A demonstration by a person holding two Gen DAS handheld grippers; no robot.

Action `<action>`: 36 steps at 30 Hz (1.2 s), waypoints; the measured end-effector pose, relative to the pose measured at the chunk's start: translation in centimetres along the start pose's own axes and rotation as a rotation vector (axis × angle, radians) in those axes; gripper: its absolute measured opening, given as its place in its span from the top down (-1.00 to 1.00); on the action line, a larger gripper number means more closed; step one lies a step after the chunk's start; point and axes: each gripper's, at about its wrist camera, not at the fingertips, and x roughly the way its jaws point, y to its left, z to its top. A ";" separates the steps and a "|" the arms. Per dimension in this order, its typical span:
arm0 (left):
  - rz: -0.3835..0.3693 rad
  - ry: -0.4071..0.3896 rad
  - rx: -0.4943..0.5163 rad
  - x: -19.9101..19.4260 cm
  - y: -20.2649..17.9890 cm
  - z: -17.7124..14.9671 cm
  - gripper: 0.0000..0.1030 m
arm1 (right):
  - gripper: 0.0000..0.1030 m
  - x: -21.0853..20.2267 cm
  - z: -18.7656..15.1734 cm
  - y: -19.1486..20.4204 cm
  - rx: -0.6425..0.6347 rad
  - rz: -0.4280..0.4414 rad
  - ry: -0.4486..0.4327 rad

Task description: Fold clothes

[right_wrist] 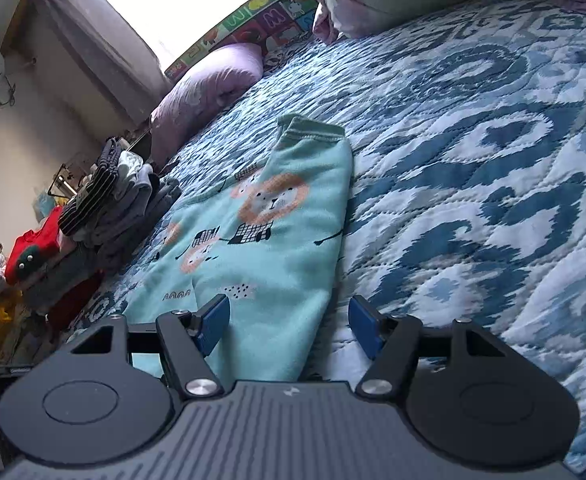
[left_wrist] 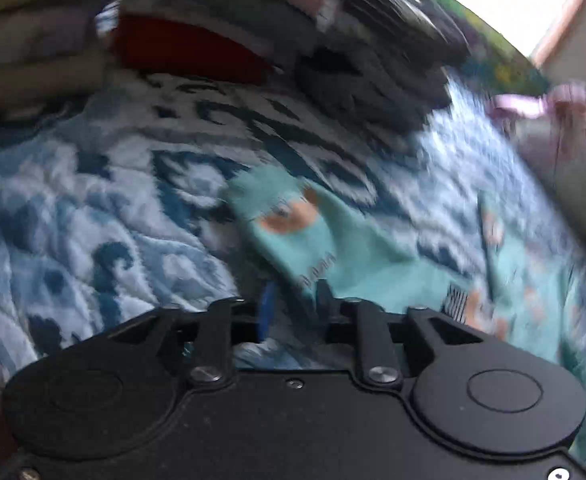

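Observation:
A teal garment (right_wrist: 269,240) printed with lions lies flat on the blue and white quilt (right_wrist: 473,200), its cuffed end pointing away. My right gripper (right_wrist: 289,328) is open just above the garment's near end, with the fabric running between its blue pads (right_wrist: 213,326) and nothing pinched. The left wrist view is blurred by motion. There the same teal garment (left_wrist: 333,248) stretches from the quilt (left_wrist: 73,220) into my left gripper (left_wrist: 295,304). Its fingers stand close together with the fabric's edge caught between them.
Stacks of folded clothes (right_wrist: 105,208) in grey, striped and red line the bed's left edge and fill the top of the left wrist view (left_wrist: 213,40). Lilac pillows (right_wrist: 209,84) and a colourful alphabet mat (right_wrist: 253,24) lie at the head. A pale pillow (left_wrist: 565,128) sits at the right.

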 end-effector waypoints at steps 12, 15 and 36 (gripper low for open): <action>-0.042 -0.196 0.127 -0.2 -1.8 4.3 0.97 | -0.18 -2.1 -1.4 5.8 -0.305 0.201 -0.081; -0.077 -0.332 0.156 -2.3 -1.7 4.6 0.82 | 0.06 -0.5 -3.4 8.3 -0.467 0.254 0.056; -0.068 -0.038 0.511 4.8 -13.6 -6.3 0.48 | 0.25 0.5 -7.1 10.0 -0.665 0.229 0.262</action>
